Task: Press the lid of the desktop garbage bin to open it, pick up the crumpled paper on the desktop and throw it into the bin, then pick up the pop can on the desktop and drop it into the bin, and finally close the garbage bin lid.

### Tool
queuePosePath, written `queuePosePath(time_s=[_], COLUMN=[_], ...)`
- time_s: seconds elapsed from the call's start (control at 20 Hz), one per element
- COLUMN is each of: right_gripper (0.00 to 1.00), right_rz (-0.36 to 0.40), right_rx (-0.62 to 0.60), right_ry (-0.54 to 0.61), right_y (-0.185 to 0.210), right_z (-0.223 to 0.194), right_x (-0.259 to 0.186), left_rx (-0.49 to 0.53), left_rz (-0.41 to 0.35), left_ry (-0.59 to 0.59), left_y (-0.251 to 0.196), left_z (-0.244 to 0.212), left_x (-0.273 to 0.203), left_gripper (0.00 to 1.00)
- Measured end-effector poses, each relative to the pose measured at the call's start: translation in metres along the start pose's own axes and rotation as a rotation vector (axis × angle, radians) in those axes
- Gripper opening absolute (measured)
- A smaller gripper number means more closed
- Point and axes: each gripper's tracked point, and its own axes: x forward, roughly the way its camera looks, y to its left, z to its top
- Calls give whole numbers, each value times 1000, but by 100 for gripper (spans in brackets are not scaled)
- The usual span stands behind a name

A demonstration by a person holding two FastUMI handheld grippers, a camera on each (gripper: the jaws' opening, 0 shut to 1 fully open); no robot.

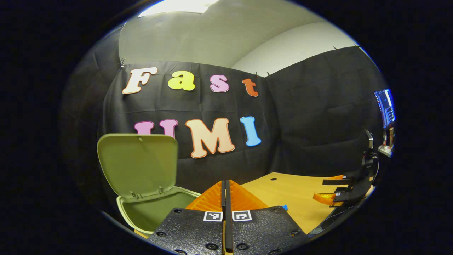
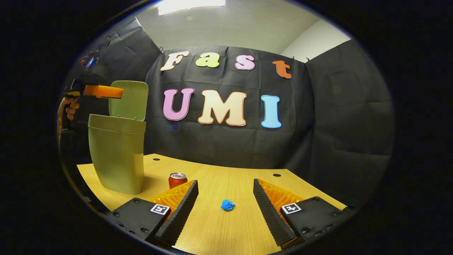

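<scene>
Bin [image 2: 116,156] first, at the left end of the wooden table [image 2: 233,226] in the right gripper view: a pale green tub, narrower toward its base, standing upright with its lid [image 2: 129,100] swung up on the back hinge, so the mouth is open. Above that mouth hangs the left gripper [image 2: 118,93], held level by a hand [image 2: 69,108] at the far left; from its own camera its two fingers sit pressed together with nothing between them, over the open rim of the bin [image 1: 155,212], the raised lid [image 1: 138,164] just to their left. Next along, just right of the bin's foot and apart from it, stands the can [image 2: 177,180], red with a silvery top, upright, partly hidden behind the left finger of the right gripper [image 2: 225,196]. That gripper is low over the table with its fingers spread wide and empty. Between them, a little ahead on bare wood, lies the paper [image 2: 228,205], a small blue crumpled ball touching neither finger. Two dark round holes mark the tabletop farther back. In the left gripper view the right gripper [image 1: 331,189] shows at the right edge over the table [image 1: 283,191], a speck of the blue paper [image 1: 285,207] peeks past the left gripper's body, and a lit screen [image 1: 385,106] glows beyond the cloth.
</scene>
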Motion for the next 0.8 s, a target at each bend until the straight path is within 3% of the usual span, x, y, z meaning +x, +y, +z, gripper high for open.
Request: queuePosePath(time_s=[0.3, 0.55, 0.8], right_gripper=[98, 98, 98], right_rz=[-20, -21, 0], right_rx=[27, 20, -5], right_ry=[17, 70, 124], right_y=[-8, -6, 0], right_z=[-8, -29, -49], right_x=[4, 13, 28], left_rx=[-64, -116, -107], left_rz=[-152, -199, -192], left_ry=[31, 66, 89], left_y=[-56, -67, -68], left_z=[-50, -98, -139], left_x=[-13, -21, -25], left_gripper=[0, 0, 0])
